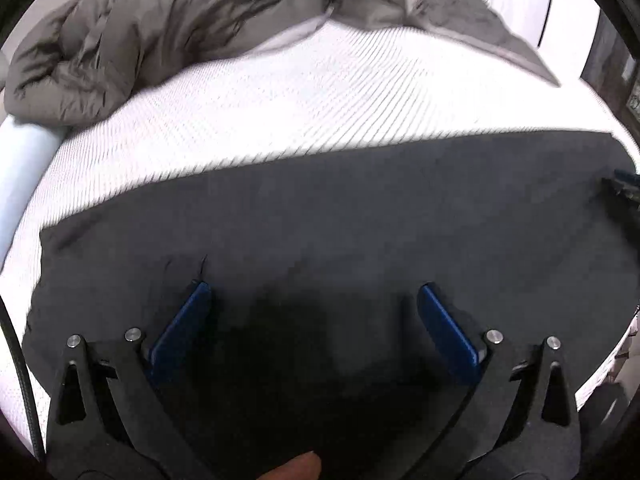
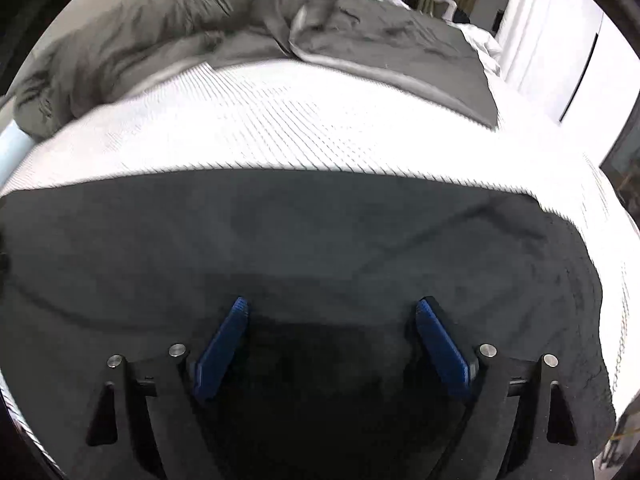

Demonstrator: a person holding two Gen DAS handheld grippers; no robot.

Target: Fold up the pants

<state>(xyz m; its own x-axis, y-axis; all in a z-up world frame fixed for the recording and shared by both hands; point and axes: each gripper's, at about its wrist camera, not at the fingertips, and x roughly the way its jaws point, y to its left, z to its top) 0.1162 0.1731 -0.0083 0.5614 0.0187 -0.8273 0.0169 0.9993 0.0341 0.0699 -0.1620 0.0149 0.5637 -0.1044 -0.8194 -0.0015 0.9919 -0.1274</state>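
Dark grey pants [image 1: 340, 216] lie spread flat across the near part of a white striped mattress [image 1: 280, 96]. They also fill the lower half of the right wrist view [image 2: 280, 240]. My left gripper [image 1: 314, 292] is open just above the pants, its blue pads [image 1: 188, 320] wide apart and empty. My right gripper [image 2: 334, 306] is open just above the pants, its blue pads [image 2: 224, 344] wide apart and empty. The right gripper's tip shows at the right edge of the left wrist view [image 1: 624, 190], near the pants' right end.
A crumpled grey duvet [image 1: 160, 32] lies across the far side of the mattress, also in the right wrist view [image 2: 240, 28]. The mattress [image 2: 300, 120] has bare white surface between duvet and pants. White curtains [image 2: 540, 20] hang at the far right.
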